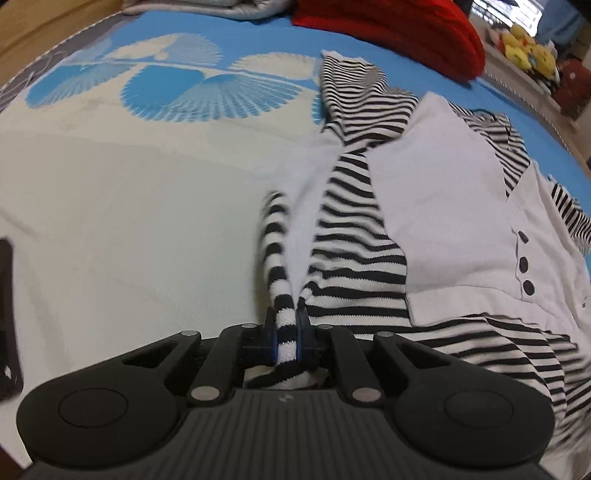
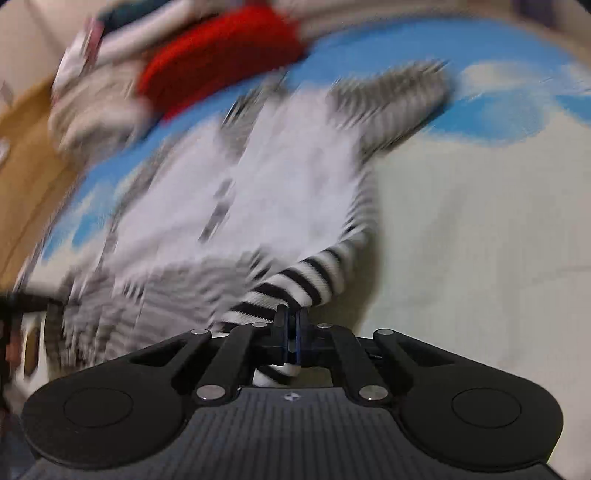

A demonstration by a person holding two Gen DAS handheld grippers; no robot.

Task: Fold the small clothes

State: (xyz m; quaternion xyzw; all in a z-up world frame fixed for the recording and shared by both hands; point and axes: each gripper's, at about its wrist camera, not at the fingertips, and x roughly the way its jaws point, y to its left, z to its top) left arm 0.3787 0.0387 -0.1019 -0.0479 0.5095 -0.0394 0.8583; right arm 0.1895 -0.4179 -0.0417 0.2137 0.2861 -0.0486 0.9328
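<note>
Left wrist view
Left gripper (image 1: 287,314): jaws clamped together on a bunched striped edge of the garment, which is pinched between the 2 black fingers and runs back under the gripper body.
Striped garment (image 1: 436,221): a small black-and-white striped top with plain white front panels, spread on the bedsheet to the right of centre; 1 striped sleeve reaches toward the far edge, and the held strip rises off the sheet toward the jaws.
Buttons (image 1: 523,264): 3 dark buttons in a row on the white panel at the right.
Bedsheet (image 1: 129,221): cream with blue fan-shaped prints, bare on the left half.
Red knit item (image 1: 406,33): lies at the far edge, beyond the sleeve.
Grey folded fabric (image 1: 207,9): at the top edge, left of the red item.
Yellow plush toys (image 1: 528,51): off the bed, far right.
Dark object (image 1: 7,325): at the left edge, too cropped to tell what it is.

Right wrist view
Right gripper (image 2: 292,317): fingers pressed together on a striped cuff-like end of the garment (image 2: 295,192), part of which hangs below the jaws.
Picture quality: heavily blurred; the white body and striped sleeve stretch away over the bedsheet (image 2: 480,240).
Red knit item (image 2: 221,55): beyond the garment, upper left.
</note>
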